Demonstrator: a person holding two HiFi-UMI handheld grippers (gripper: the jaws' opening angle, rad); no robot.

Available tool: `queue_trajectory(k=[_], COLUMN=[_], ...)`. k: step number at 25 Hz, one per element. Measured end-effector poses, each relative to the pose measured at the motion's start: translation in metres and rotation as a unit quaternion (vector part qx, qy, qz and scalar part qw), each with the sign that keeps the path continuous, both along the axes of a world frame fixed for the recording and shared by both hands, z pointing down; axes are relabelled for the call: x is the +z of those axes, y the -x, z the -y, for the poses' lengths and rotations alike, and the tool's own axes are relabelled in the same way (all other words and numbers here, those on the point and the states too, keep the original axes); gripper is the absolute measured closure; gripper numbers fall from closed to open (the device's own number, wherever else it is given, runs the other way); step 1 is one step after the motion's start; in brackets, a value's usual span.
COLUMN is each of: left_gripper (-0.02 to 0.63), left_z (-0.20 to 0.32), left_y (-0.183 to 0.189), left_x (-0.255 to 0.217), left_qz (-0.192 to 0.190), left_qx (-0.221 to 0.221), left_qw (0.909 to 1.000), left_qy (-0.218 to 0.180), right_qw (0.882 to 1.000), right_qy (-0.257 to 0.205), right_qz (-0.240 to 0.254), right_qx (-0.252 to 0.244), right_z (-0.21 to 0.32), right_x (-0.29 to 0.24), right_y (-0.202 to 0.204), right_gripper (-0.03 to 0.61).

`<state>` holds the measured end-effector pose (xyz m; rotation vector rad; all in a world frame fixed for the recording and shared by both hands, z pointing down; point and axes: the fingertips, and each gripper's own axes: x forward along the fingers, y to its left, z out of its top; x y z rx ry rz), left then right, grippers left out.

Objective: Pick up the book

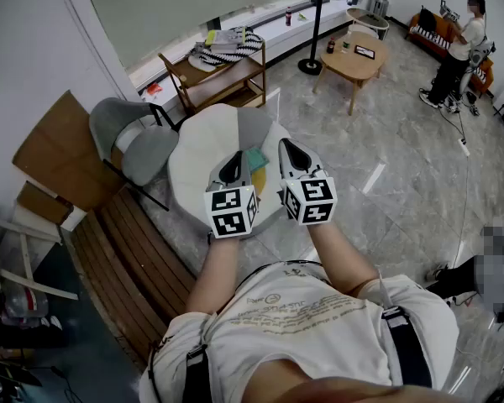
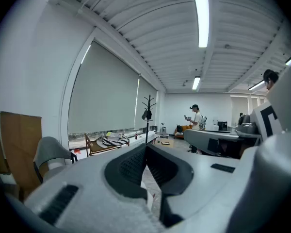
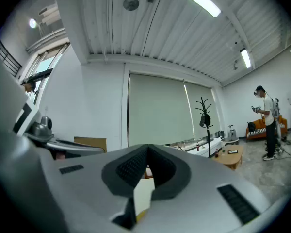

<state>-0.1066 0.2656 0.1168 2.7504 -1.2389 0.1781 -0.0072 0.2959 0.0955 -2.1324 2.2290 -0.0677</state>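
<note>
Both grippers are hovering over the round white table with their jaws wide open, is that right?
Not quite: the jaws are shut, not open. The left gripper view shows the left gripper with jaws together and nothing between them; the right gripper view shows the same for the right gripper. Both do hover over the round white table.

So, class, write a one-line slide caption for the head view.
Left gripper and right gripper, both shut, held over a round white table bearing a teal and yellow book.
</note>
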Motion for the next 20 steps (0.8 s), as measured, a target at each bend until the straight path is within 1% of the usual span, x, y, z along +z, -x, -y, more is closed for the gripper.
queue_trajectory(k=[7, 14, 18, 20], left_gripper=[0.600, 0.600, 0.600, 0.600], left_z=[0.006, 0.011, 0.009, 0.012], left_y=[0.010, 0.021, 0.027, 0.031], left_x=[0.007, 0.006, 0.008, 0.010], left_qz=[0.005, 0.004, 0.003, -0.001], left_qx=[-0.009, -0.005, 0.000, 0.002], left_qw=[0.9999, 0.9999, 1.0000, 0.9999], left_qy=[0.009, 0.008, 0.008, 0.011], right_qw=[1.000, 1.000, 1.000, 1.000], right_qy=[0.008, 0.004, 0.004, 0.004], right_qz=[0.009, 0.009, 0.013, 0.007], right_qx=[-0.008, -0.005, -0.017, -0.023], right_z=[0.006, 0.014, 0.012, 0.011], right_x=[0.006, 0.001, -0.004, -0.007], right_y=[0.007, 0.020, 0.032, 0.040], right_gripper=[0.551, 0.551, 0.551, 0.551])
